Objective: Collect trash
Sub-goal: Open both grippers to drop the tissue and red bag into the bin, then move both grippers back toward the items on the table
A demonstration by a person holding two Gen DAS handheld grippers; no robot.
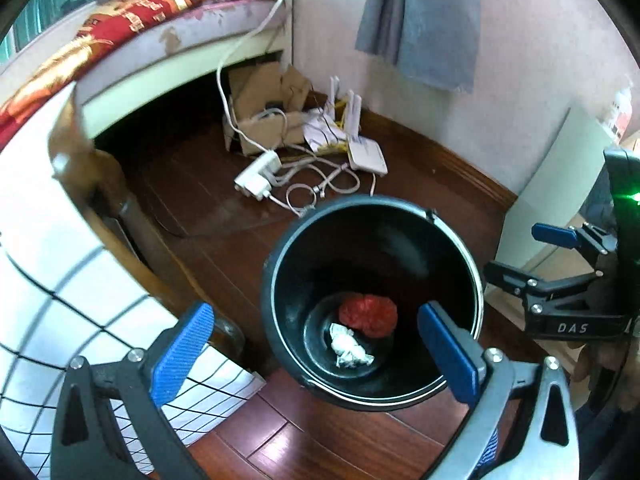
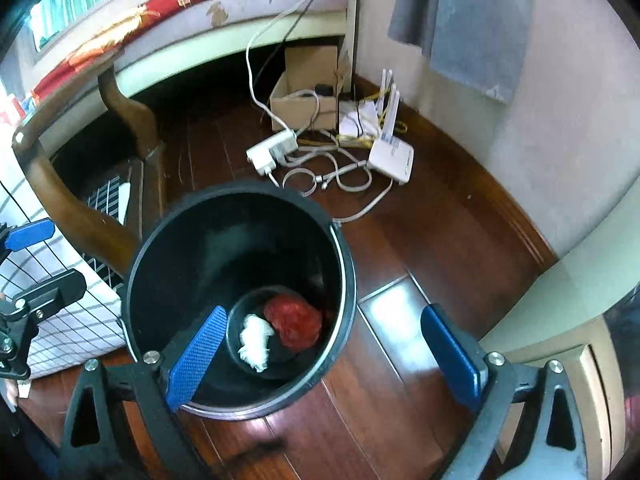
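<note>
A black bucket [image 1: 452, 248] stands on the dark wooden floor; it also shows in the right wrist view [image 2: 192, 248]. At its bottom lie a crumpled red wad [image 1: 370, 314] [image 2: 296, 326] and a crumpled white paper [image 1: 348, 346] [image 2: 256, 338]. My left gripper [image 1: 316, 348] is open and empty, held above the bucket's left side. My right gripper [image 2: 324, 356] is open and empty above the bucket's right rim. The right gripper also shows in the left wrist view [image 1: 532, 256] at the right edge.
A white grid-patterned cloth [image 1: 60, 320] over a wooden chair [image 2: 80, 208] is at the left. A power strip [image 1: 258, 176], cables, a white router [image 1: 368, 156] and a cardboard box [image 1: 264, 116] lie by the wall. A bed [image 1: 120, 40] is behind.
</note>
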